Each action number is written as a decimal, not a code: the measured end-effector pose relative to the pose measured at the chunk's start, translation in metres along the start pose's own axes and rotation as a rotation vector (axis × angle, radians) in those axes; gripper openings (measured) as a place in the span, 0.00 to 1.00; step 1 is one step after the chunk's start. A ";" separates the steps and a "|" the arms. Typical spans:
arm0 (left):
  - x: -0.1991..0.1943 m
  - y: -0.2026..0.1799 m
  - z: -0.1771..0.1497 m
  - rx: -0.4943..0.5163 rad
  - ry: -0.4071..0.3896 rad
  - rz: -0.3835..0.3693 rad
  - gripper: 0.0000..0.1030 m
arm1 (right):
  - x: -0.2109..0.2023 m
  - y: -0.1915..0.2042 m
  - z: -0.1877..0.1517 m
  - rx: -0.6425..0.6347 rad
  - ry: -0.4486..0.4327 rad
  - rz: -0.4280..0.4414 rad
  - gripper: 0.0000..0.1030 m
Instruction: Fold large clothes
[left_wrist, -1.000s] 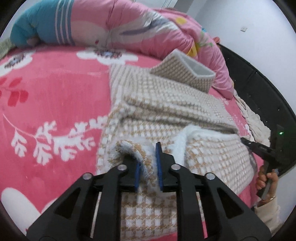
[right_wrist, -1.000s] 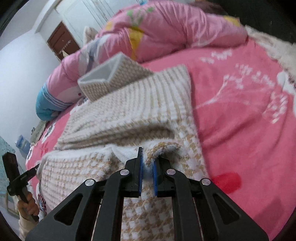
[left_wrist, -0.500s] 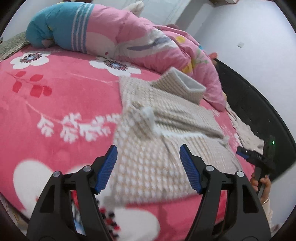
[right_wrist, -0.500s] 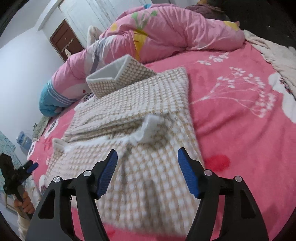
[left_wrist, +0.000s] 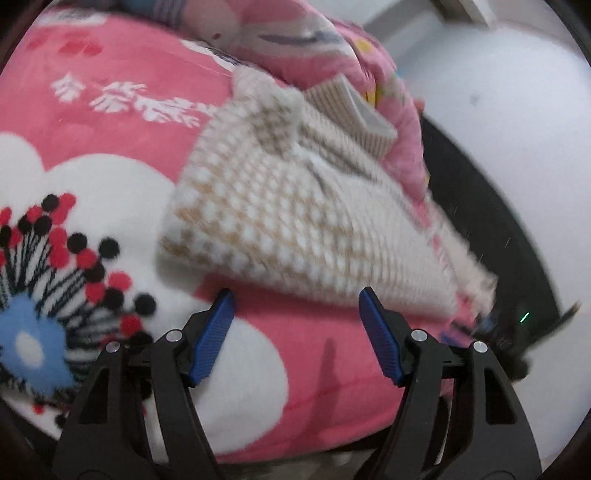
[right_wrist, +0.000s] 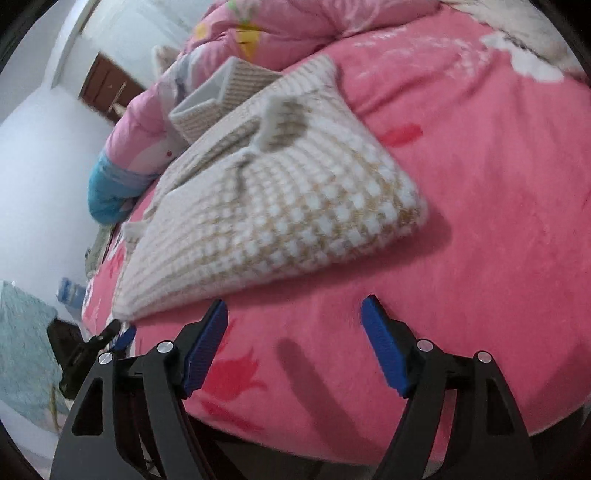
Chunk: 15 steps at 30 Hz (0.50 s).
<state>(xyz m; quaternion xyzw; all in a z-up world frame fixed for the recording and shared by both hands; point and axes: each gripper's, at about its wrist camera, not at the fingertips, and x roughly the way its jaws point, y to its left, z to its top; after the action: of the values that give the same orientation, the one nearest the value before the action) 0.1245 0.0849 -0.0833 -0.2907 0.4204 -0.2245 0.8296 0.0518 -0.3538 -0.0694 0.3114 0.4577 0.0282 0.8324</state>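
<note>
Let go of the checked sweater (left_wrist: 295, 206) since a second ago. Left gripper (left_wrist: 295, 332) spread wide, empty; right gripper (right_wrist: 293, 343) empty, jaws opening. Folded sweater now mid-frame on pink blanket (right_wrist: 480, 184), above both.

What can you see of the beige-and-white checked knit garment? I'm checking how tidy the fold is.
The beige-and-white checked knit garment looks thick and fuzzy, folded into a rough wedge-shaped stack on the pink flowered blanket. A small flap with white fleecy lining sticks up on top. Its far edge lies at a beige checked fabric box, which stands against a pink quilt. Layers lie uneven, edges not squared. Neither gripper touches it; both sets of fingers are clear of its near edge. The picture is blurred.
</note>
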 end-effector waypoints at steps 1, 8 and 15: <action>0.000 0.003 0.004 -0.024 -0.019 -0.007 0.65 | 0.002 -0.001 0.003 0.008 -0.013 0.004 0.71; 0.016 0.007 0.027 -0.085 -0.123 0.098 0.48 | 0.022 -0.005 0.028 0.025 -0.144 -0.052 0.68; 0.011 -0.047 0.043 0.163 -0.177 0.329 0.12 | 0.011 0.046 0.031 -0.196 -0.259 -0.301 0.19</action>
<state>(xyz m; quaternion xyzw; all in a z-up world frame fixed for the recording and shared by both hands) 0.1602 0.0570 -0.0375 -0.1688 0.3680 -0.0928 0.9097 0.0937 -0.3286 -0.0407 0.1583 0.3832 -0.0924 0.9053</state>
